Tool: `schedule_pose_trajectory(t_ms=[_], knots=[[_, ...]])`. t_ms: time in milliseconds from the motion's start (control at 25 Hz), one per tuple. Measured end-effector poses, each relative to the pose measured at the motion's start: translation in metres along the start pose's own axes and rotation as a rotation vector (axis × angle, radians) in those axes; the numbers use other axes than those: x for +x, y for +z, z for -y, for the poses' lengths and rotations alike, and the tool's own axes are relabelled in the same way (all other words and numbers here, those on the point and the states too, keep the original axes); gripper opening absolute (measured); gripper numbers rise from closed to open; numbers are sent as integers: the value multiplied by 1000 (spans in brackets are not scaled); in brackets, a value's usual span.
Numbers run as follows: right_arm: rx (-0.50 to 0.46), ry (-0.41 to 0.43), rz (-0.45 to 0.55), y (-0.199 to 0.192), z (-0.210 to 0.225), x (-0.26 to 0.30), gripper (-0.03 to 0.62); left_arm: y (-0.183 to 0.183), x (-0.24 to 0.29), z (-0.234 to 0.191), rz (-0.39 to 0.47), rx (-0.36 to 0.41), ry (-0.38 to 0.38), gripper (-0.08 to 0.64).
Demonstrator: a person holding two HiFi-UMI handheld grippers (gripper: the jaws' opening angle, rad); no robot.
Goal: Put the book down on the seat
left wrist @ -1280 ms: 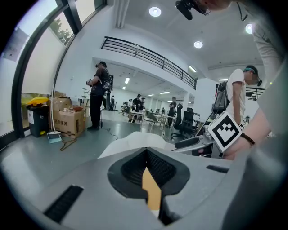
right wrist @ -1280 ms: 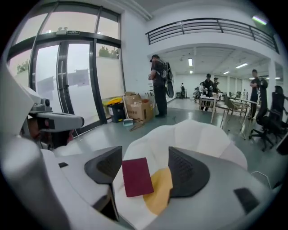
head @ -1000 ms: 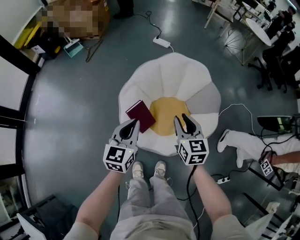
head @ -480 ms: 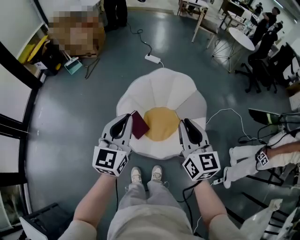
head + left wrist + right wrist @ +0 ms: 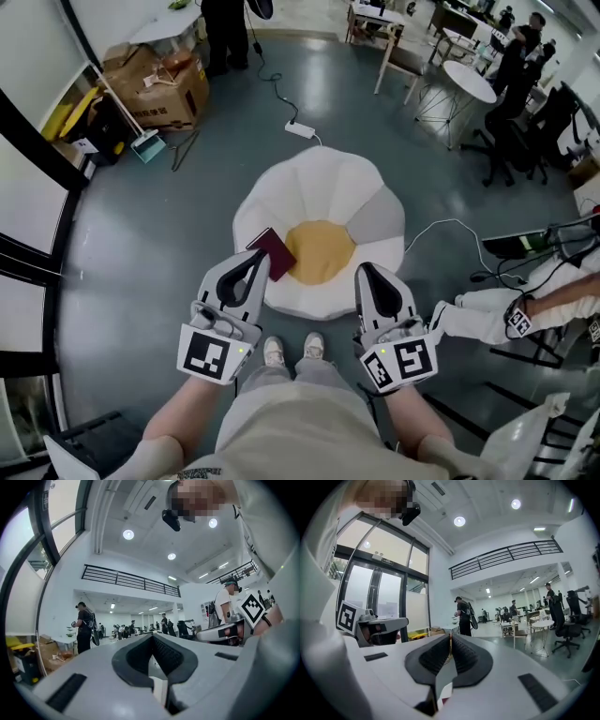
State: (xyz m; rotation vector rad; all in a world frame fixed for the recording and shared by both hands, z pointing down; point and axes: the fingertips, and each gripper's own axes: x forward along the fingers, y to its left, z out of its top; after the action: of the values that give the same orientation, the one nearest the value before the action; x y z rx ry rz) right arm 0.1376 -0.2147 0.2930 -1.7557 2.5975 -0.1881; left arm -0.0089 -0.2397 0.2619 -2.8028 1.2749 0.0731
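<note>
On the seat, just left of its yellow centre, the maroon book is lying flat, its long axis running from far left to near right. I am judging it stiff, thin and light, best pinched across a long edge. The left gripper and right gripper are hanging nearer me, fingers pressed together, carrying nothing.

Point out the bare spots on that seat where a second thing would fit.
The seat has three free patches: the yellow centre, right of the book; the far white petals, toward the power strip; and the grey petal on the right. The near-left part is crowded, because the book lies there.
</note>
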Motion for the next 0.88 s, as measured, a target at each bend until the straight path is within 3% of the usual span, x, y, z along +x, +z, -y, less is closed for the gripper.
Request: schedule_pose_trajectory(t_ms=[320, 560, 880], knots=[[0, 102, 29, 18, -40, -18, 2, 28, -28, 17, 49, -7, -4, 5], [-26, 122, 55, 26, -47, -11, 0, 28, -34, 14, 35, -9, 3, 5], [-157, 156, 31, 24, -60, 5, -2, 30, -36, 3, 57, -8, 20, 5]])
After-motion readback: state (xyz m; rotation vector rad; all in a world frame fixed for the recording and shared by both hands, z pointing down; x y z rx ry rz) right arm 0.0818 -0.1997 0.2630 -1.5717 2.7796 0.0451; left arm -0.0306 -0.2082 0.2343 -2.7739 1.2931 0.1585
